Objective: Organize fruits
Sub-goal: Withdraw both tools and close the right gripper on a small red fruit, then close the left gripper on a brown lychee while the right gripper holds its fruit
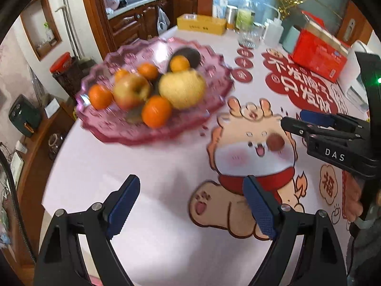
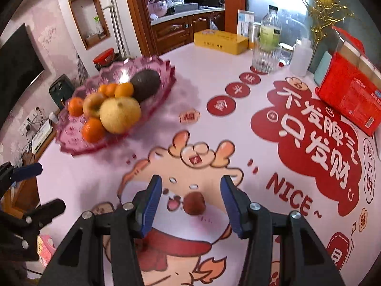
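A pink glass fruit plate (image 1: 209, 109) (image 2: 166, 71) holds several oranges, an apple (image 1: 131, 90), a yellow pear (image 1: 182, 88) (image 2: 120, 114) and a dark avocado (image 2: 145, 84). A small dark red fruit (image 2: 194, 203) (image 1: 275, 142) lies on the table on the cartoon print. My right gripper (image 2: 190, 202) is open, its blue pads on either side of the red fruit, not touching it. It also shows in the left wrist view (image 1: 290, 119). My left gripper (image 1: 190, 205) is open and empty over bare table, nearer than the plate.
At the table's far side stand a yellow box (image 2: 220, 41), a glass tumbler (image 2: 265, 57), bottles and a red carton (image 2: 350, 95). Round red coasters (image 2: 221, 106) lie in a row. The table's left edge drops to a low cabinet.
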`<state>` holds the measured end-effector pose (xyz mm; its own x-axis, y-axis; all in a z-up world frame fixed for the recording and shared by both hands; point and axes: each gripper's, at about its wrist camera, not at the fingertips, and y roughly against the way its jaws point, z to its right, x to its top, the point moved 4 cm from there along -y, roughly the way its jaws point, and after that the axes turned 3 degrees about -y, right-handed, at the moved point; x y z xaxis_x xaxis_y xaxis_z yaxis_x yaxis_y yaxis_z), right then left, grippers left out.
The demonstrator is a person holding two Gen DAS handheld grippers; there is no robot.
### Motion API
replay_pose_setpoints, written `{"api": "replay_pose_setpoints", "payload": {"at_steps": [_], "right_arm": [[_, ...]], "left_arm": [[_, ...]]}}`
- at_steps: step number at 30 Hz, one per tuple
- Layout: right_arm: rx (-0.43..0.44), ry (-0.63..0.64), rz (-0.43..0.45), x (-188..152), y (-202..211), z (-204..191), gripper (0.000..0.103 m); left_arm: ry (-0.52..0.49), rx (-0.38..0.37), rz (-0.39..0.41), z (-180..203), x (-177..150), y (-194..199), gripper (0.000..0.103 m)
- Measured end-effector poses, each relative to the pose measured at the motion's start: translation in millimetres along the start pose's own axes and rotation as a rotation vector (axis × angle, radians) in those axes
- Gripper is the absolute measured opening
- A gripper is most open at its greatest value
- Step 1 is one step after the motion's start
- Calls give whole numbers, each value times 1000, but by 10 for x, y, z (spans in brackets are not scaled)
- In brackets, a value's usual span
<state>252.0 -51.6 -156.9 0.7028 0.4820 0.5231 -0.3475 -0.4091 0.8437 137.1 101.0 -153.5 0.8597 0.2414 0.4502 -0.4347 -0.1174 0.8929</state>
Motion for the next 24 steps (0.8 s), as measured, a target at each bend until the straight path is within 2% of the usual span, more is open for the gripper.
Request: {"api": "replay_pose_setpoints", "payload": {"at_steps": [6, 12, 17, 19, 20, 22, 23, 24], "right_arm": [[11, 5, -23, -242, -85, 87, 51], [24, -22, -41, -336, -183, 197, 51], [46, -13, -50, -356, -288, 166, 51], [59, 2, -58, -358, -341, 127, 47], [63, 9, -63, -357, -370, 112, 42], [71, 13, -82, -357, -446, 88, 32], [75, 11, -89, -354, -480, 82, 29], [75, 8, -93, -350, -508, 80, 28]], "left_arm": [[-22, -39, -27, 305, -155, -296, 87], [-66, -73, -35, 638, -192, -545, 87], [-123, -110, -28, 814, -222, -616, 79], [-145, -126, -33, 874, -239, -644, 63], [-153, -135, -40, 898, -248, -662, 59], [-165, -152, -61, 929, -271, -707, 41], [-171, -151, -60, 940, -274, -713, 39], [-181, -148, -54, 951, -276, -707, 30]]}}
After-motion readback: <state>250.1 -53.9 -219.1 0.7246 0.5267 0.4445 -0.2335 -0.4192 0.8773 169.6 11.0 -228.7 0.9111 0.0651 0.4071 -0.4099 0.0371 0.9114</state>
